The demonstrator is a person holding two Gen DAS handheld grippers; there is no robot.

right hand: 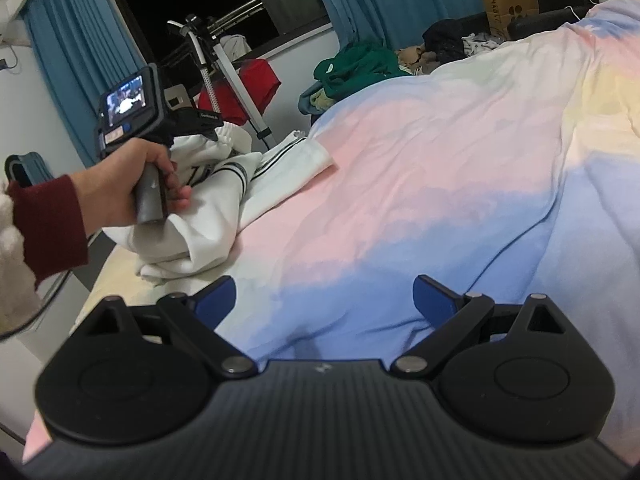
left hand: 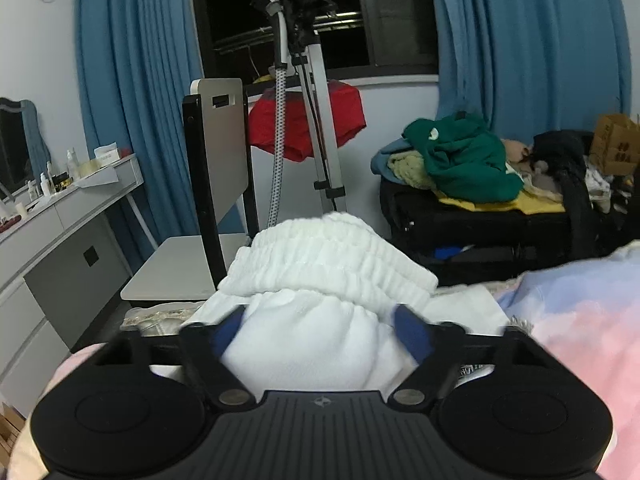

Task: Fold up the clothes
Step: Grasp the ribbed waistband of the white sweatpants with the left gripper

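Observation:
White trousers (left hand: 320,312) with an elastic waistband bulge up between the blue pads (left hand: 410,330) of my left gripper (left hand: 322,326). The pads press into the fabric from both sides just below the waistband. In the right wrist view the trousers (right hand: 224,200), striped black down the side, lie crumpled at the left edge of the pastel bedspread (right hand: 400,180). A hand (right hand: 132,184) in a dark red sleeve holds the left gripper over them. My right gripper (right hand: 324,300) stands open above the bedspread, nothing between its fingers.
Past the bed's edge stand a grey chair (left hand: 216,160), a grey dresser (left hand: 60,232) with bottles, and a tripod stand (left hand: 320,128) before a red cloth (left hand: 344,116). A black suitcase (left hand: 460,220) carries a pile of clothes, a green garment (left hand: 460,160) on top.

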